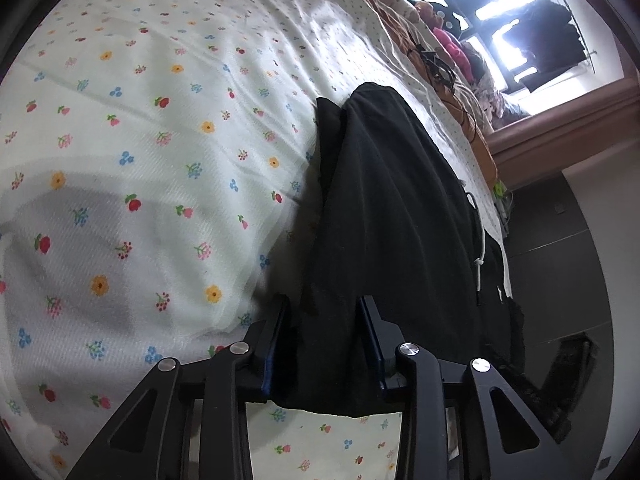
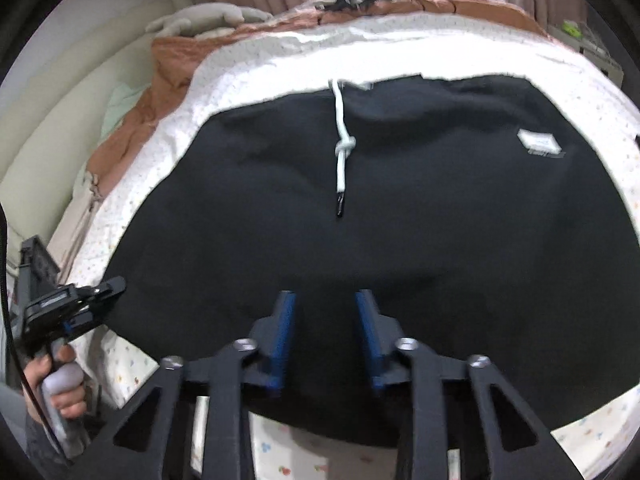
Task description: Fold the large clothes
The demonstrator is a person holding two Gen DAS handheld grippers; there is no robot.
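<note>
My left tool (image 1: 324, 320) had black cloth filling the gap between its partly closed fingers, at the near edge of the black garment (image 1: 400, 200); whether the pads truly pinched it I could not tell. My right tool (image 2: 325, 320), jaws likewise narrowed but not together, hung over the same garment's near edge with dark cloth showing between the blue pads (image 2: 286, 320); again I could not tell if it had hold. In the right wrist view my left hand (image 2: 56, 384) gripped the left tool's handle just off the garment's left side.

The garment lay spread on the bed's flowered sheet (image 1: 140, 160), broad and mostly flat in the right wrist view. Its white drawstring (image 2: 342, 148), knotted, ran from the far edge toward the middle, and a white label (image 2: 538, 142) sat to the right of the drawstring. Beyond the garment's far edge lay a brown blanket (image 2: 176, 52) and a cluttered sill.

As I judged it, the folding was at an early stage: one side seemed already doubled over, seen as a raised flap in the left wrist view, while the main body was still spread wide and needed further folds.
</note>
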